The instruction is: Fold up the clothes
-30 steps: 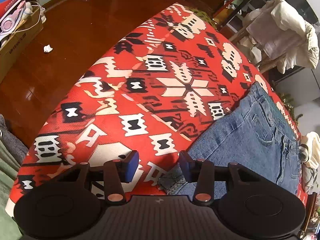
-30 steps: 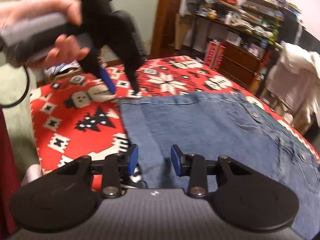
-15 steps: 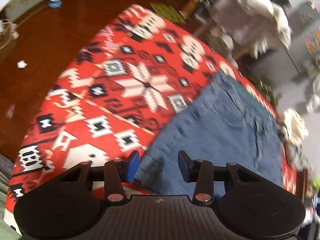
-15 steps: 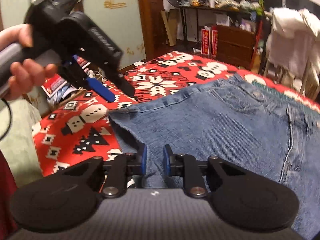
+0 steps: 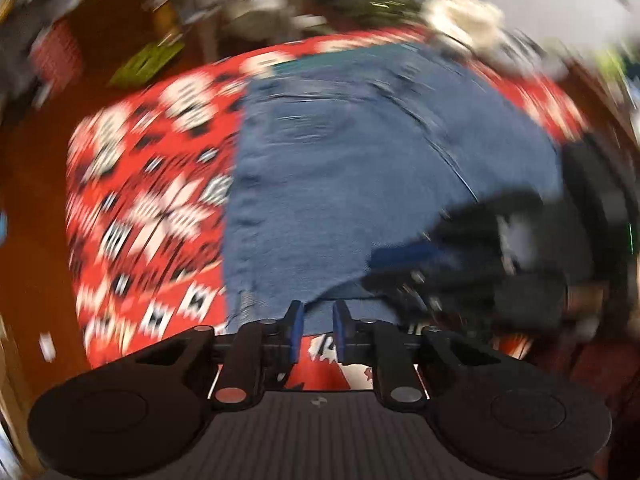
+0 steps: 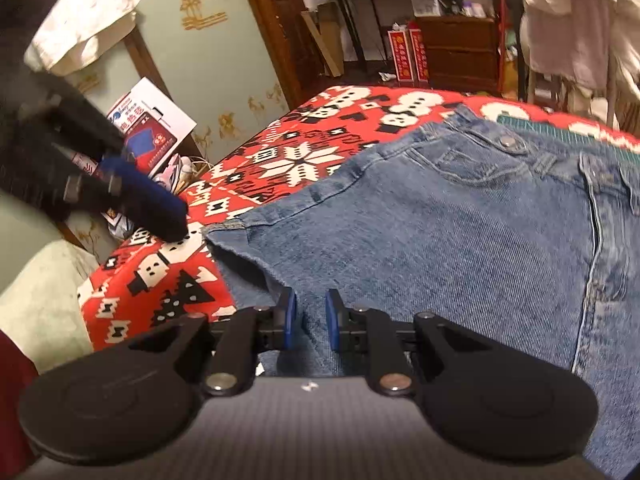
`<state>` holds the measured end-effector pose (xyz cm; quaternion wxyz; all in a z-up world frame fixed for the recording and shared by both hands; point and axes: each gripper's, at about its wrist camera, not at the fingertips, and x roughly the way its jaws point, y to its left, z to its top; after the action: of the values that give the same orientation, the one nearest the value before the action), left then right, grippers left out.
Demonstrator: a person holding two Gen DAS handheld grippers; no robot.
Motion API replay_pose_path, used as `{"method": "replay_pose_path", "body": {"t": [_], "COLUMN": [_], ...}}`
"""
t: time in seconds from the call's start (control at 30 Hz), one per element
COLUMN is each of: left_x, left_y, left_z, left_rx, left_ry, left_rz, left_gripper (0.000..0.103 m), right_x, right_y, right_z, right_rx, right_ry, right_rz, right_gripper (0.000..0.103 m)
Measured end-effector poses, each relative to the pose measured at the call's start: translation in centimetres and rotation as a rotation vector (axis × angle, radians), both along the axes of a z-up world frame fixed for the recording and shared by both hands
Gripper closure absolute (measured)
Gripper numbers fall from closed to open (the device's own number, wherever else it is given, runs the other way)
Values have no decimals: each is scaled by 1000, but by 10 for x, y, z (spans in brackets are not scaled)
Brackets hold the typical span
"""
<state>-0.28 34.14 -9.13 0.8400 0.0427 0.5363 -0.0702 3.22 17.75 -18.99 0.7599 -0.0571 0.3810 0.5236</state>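
Barely started: jeans [image 6: 460, 232] are lying flat, unfolded, on the red cloth [image 6: 304, 160]. Right tongs [image 6: 307, 322] are pinching the hem just ahead; left tongs [image 5: 316, 330] are narrowing, grip unclear.

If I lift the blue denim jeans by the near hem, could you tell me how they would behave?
The blue denim jeans would probably drape, not hold shape: the hem already curls. The thick weave suggests some weight. They may drag the red patterned cloth underneath.
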Motion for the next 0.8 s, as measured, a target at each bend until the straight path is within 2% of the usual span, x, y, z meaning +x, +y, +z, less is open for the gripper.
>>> {"method": "replay_pose_path", "body": {"t": [0.23,0.33,0.4,0.53,0.8], "left_x": [-15,-17,-21,-24,-26], "left_y": [-64,-73,-79,-84,-86], "left_z": [-29,-38,-47,-67,-85], "left_rx": [359,418,448,532,603], "left_ry": [-40,-17,-2,-4,-57], "left_rz": [-465,-589,-659,-723,-762], "left_gripper": [89,89,84,84,86], "right_x": [11,15,17,20,23], "right_y": [-4,-4,-4,-4,-5], "right_z": [-3,-5,-6,-7,-6], "right_rx": [9,13,14,15,22], "right_ry": [58,87,95,114,148], "right_rz": [-26,-34,-36,-39,-37], "right_gripper": [85,85,85,85,85]}}
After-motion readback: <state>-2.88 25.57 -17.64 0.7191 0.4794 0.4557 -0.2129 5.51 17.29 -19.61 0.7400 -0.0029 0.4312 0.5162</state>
